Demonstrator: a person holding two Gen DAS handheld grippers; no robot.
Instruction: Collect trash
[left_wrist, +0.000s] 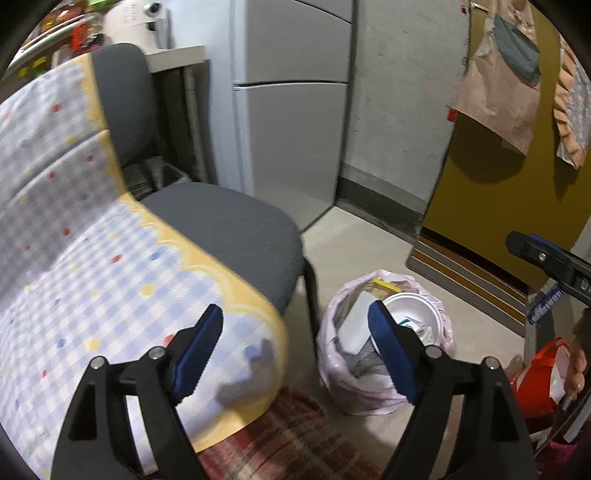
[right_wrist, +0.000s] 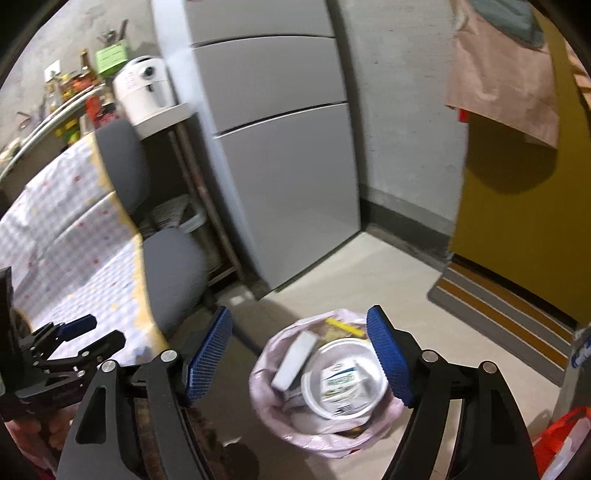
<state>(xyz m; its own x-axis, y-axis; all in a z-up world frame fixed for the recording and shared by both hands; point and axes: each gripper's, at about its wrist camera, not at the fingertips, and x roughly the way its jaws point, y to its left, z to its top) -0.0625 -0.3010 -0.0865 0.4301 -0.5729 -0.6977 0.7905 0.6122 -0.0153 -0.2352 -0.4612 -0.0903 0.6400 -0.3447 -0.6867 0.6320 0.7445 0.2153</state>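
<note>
Draping over the left part of both views, a blue-and-white checked tablecloth with a scalloped yellow border (left_wrist: 92, 258) hangs off a table edge and partly covers a grey fabric chair with black legs (left_wrist: 229, 229), which stands against a tall grey refrigerator (left_wrist: 291, 140). A dark red patterned rug (left_wrist: 291, 439) lies on the pale tiled floor (left_wrist: 354, 251) below the cloth's hem. The left gripper (left_wrist: 295, 343) has its blue-padded fingers spread wide with nothing between them, one pad over the tablecloth's lower corner and the other over the bag's rim. Just right of the chair's front leg, a pale pink plastic trash bag (left_wrist: 343, 384) sits open on the floor, holding a white foam bowl (right_wrist: 343, 373) with a small white-and-blue carton (right_wrist: 341, 386) in it, a flat white box (right_wrist: 295, 360) leaning at the bag's left side, and a yellow strip (right_wrist: 345, 326) at its far rim. The right gripper (right_wrist: 301, 356) hangs above the bag with its blue-padded fingers likewise wide apart and empty, framing the bag's mouth. Beyond the bag, a striped grey-and-orange doormat (right_wrist: 509, 317) lies before a mustard-yellow door (right_wrist: 517, 221), where a pink cloth (right_wrist: 506, 81) hangs. An orange-red plastic bag (left_wrist: 543, 384) shows at the floor's lower right corner.
</note>
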